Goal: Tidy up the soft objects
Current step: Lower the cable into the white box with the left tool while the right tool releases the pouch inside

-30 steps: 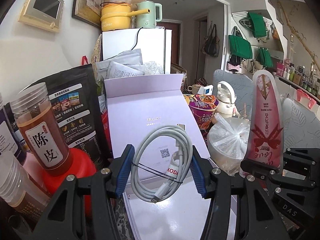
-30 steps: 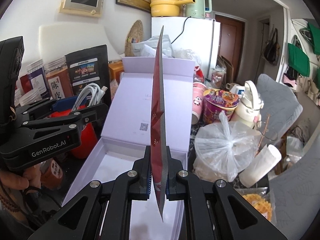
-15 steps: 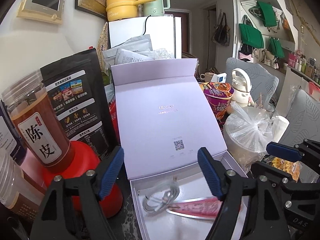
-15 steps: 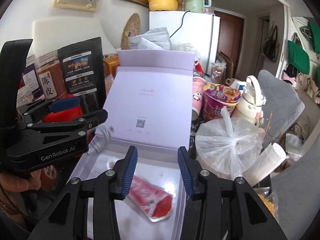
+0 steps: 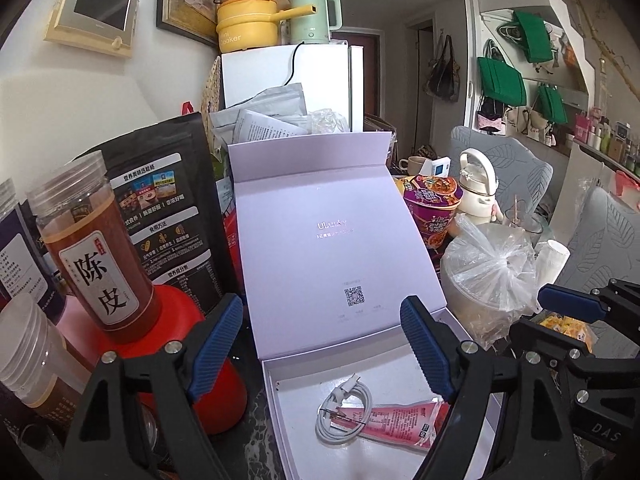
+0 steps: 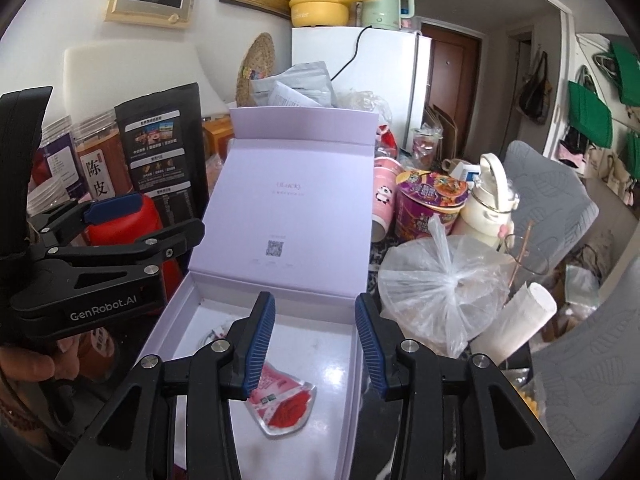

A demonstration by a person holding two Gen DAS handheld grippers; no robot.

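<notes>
A coiled white charging cable (image 5: 344, 408) and a flat pink sachet (image 5: 400, 420) lie side by side on the floor of the open lilac box (image 5: 276, 400). My left gripper (image 5: 320, 344) hangs open above the box's near end, nothing between its blue pads. In the right wrist view the sachet (image 6: 286, 404) lies just below my right gripper (image 6: 315, 340), which is also open and holds nothing. Only a bit of the cable (image 6: 212, 336) shows behind its left finger. The left gripper (image 6: 160, 220) reaches in from the left, held by a hand.
The box lid (image 5: 332, 240) stands raised at the back. Left of the box are a red container (image 5: 176, 320), an amber jar (image 5: 92, 256) and a black pouch (image 5: 160, 200). On the right are a tied plastic bag (image 5: 488, 272), a purple noodle cup (image 5: 432, 208) and a white bottle (image 5: 476, 184).
The left gripper let go of the cable and the right gripper let go of the sachet. Both things dropped into the box and lie there now. Both jaws stand apart.
</notes>
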